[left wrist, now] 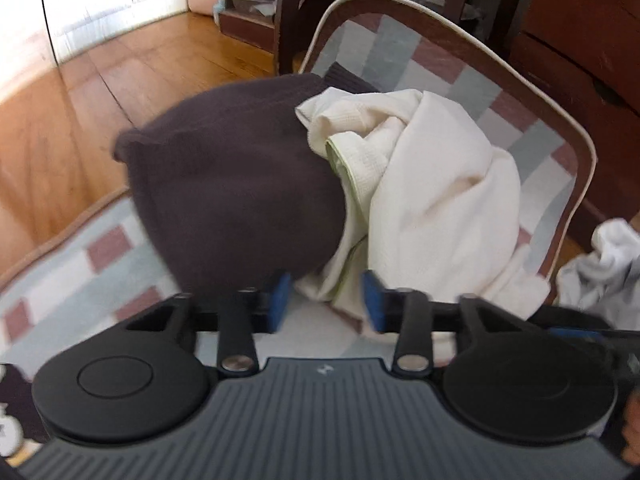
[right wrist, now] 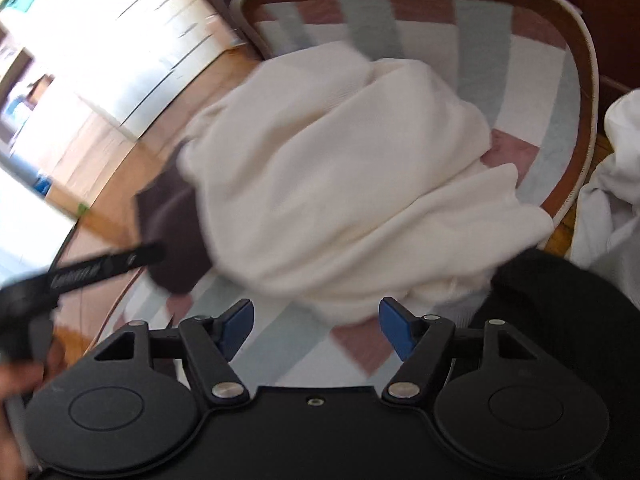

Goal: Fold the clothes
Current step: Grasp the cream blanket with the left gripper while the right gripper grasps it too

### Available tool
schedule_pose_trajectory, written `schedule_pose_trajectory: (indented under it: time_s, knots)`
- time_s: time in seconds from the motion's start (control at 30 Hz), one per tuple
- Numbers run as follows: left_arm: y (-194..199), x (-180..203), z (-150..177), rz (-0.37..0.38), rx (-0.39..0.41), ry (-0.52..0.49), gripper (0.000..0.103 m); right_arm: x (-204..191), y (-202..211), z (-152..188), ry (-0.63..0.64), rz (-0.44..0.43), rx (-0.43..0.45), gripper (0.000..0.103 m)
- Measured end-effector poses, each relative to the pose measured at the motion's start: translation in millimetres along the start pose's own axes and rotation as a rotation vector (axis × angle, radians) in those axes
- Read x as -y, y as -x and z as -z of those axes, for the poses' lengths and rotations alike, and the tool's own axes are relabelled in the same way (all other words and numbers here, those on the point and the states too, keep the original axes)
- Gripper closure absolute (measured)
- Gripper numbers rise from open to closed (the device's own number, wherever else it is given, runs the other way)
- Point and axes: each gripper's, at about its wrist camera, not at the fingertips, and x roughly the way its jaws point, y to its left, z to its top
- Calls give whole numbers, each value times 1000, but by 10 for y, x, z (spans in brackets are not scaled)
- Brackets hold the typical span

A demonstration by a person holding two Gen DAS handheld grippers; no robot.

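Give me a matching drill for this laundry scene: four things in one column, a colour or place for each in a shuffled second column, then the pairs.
Things:
1. Knit garment
2. Crumpled cloth
3. Mat
4. Floor

Descriptions:
A. Patchwork of grey, pink and white blocks with a brown border
B. Cream, partly lying over a darker garment
C. Dark brown, on the mat's left side in the left wrist view
D. Warm wooden boards

Pairs: 1-C, 2-B, 3-A, 4-D
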Motion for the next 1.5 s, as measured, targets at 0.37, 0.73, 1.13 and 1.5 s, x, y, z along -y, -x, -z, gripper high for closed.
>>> schedule_pose_trajectory:
  time_s: [0.37, 0.73, 1.13, 1.5]
  knots:
    - [-532, 45, -118, 173, 117, 21, 70, 677, -559, -954, -306, 52, 231, 19]
    - [-896, 232, -321, 126, 169, -55, 20, 754, -726, -1037, -333, -2, 238, 11]
    - [-1024, 316, -409, 329, -48, -21, 84, 972, -1164, -717, -631, -410, 105, 8]
    - [-142, 383, -13, 469, -7, -127, 86, 629, -675, -426, -623, -622, 46, 8]
